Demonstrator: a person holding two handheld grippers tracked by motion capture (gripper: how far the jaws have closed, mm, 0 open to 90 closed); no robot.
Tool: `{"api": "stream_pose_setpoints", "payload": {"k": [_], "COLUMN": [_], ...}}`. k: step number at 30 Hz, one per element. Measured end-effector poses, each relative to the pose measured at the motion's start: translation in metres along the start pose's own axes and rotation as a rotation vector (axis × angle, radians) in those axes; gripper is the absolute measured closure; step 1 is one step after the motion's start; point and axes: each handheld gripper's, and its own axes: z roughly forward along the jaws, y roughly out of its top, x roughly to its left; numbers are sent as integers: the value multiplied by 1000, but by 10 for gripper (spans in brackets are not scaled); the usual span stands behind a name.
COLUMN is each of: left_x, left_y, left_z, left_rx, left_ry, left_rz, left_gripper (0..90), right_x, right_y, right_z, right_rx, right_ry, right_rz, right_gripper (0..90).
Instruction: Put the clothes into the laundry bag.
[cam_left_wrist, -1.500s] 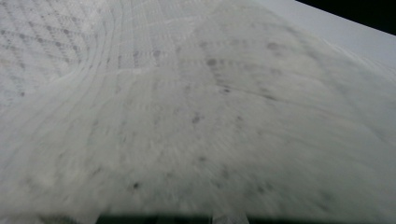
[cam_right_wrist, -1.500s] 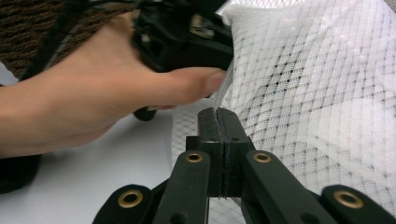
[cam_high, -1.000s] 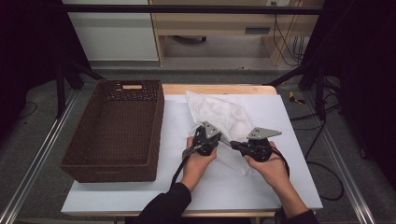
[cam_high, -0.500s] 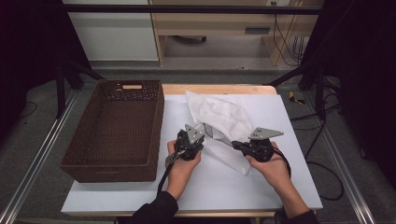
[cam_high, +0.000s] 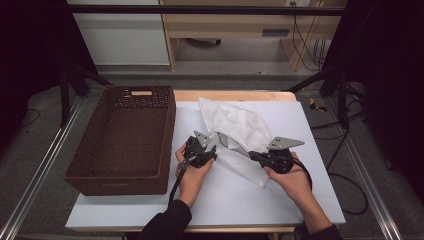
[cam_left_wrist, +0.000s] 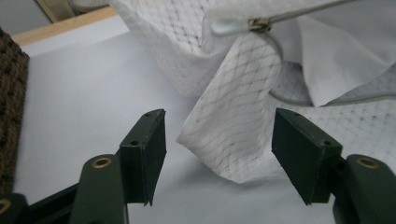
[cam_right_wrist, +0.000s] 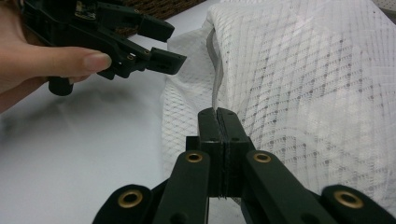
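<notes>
On your far left stands one brown woven basket (cam_high: 122, 137), long and deep, filling the left part of the white table (cam_high: 125, 210) from its near edge to its far edge. A single light handle slot shows in its far wall. Nothing can be made out inside it.

Just right of the basket, your left hand (cam_high: 192, 172) holds the left gripper (cam_high: 209, 150), one of the two on the table. Its two jaws stand wide apart, released, gripping nothing. In the left gripper view a loose corner of the mesh bag (cam_left_wrist: 243, 116) hangs between the two black jaws without either one pressing it, and one metal zipper pull (cam_left_wrist: 254, 24) sits above that corner, at the bag's edge.

The one white mesh bag (cam_high: 235, 132) lies crumpled in the middle of the table, reaching from the far side toward you and to the right, between your two hands. Its near edge runs down toward the right gripper.

To the right, your right hand (cam_high: 295, 177) holds the right gripper (cam_high: 252, 156), which points left at the bag. In the right gripper view its jaws are clenched together on a fold of the bag's edge (cam_right_wrist: 217, 100), with the netting spreading away to the right of them. The left gripper (cam_right_wrist: 163, 46) shows farther off at upper left there, jaws parted, just beside the bag's edge.
</notes>
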Motion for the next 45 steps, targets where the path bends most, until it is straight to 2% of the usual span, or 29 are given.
{"api": "stream_pose_setpoints", "payload": {"k": [2, 5, 6, 8, 9, 11, 13, 17, 25, 28, 36, 42, 45], "left_x": [2, 4, 4, 3, 3, 2, 3, -1, -13, -16, -15, -8, -8], "left_y": [-1, -2, -2, -1, 0, 1, 2, 1, -3, -7, -21, -33, -42], "left_z": [2, 4, 3, 2, 1, 1, 0, -10, -52, -65, -91, -112, -119], "left_rx": [10, 33, 35, 31, 30, 28, 20, 6, -35, -30, -15, -13, 7], "left_ry": [-7, -16, -24, -24, -39, -37, -44, -70, -132, -156, -212, -243, -270], "left_rz": [-6, 2, 8, 10, 14, 26, 19, 1, 42, 61, 59, 49, 45], "left_gripper": [385, 462, 561, 637, 726, 782, 863, 884, 886, 887, 888, 888, 888], "right_x": [0, 0, 0, 0, 0, 0, 0, 0, 1, 3, 12, 18, 22], "right_y": [0, 0, 0, 0, 0, 0, 0, 0, 1, 2, 11, 21, 22], "right_z": [0, 0, 0, 0, 0, 0, 0, -1, -3, -4, -4, -7, -9], "right_rx": [0, -1, -1, -2, -2, -1, 0, -1, 3, 9, 49, 56, 65], "right_ry": [0, -1, -1, -2, -2, -2, -2, -6, -15, -17, -21, -14, -12], "right_rz": [1, 1, 1, 2, 2, 1, -1, -1, -17, -37, -108, -138, -152], "right_gripper": [900, 900, 900, 900, 900, 900, 900, 900, 900, 900, 900, 900, 900]}}
